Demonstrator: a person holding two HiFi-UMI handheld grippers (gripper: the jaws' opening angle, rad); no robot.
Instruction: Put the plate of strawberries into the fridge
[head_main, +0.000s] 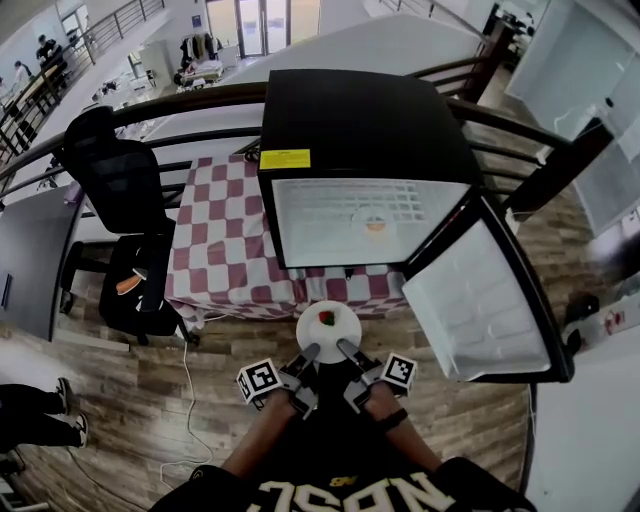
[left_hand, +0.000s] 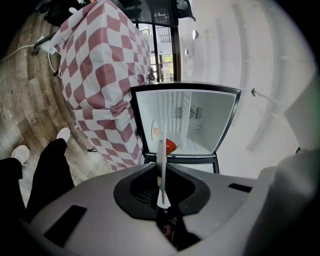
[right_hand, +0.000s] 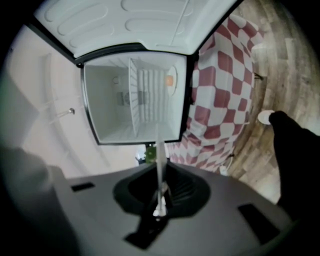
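item: round white plate (head_main: 328, 333), smooth and flat, edge-on as a thin pale line in both gripper views. it hangs over the wood-plank floor (head_main: 150, 400), at 6 o'clock from the fridge opening, outside the cabinet.
contents: red strawberries (head_main: 326, 319), a small glossy heap near the plate's centre.
item: my left gripper (head_main: 312, 350), grey moulded shell, jaws pinching the plate rim at 7 o'clock.
item: my right gripper (head_main: 342, 346), same build, jaws clamped on the rim at 5 o'clock.
item: black box-shaped fridge (head_main: 360, 130), white smooth lining, black fridge door (head_main: 480, 300) swung out to 4 o'clock.
contents: white wire shelf (right_hand: 150, 95).
item: red-and-white checked tablecloth (head_main: 220, 240), soft, draped, under the fridge and spreading to 9 o'clock.
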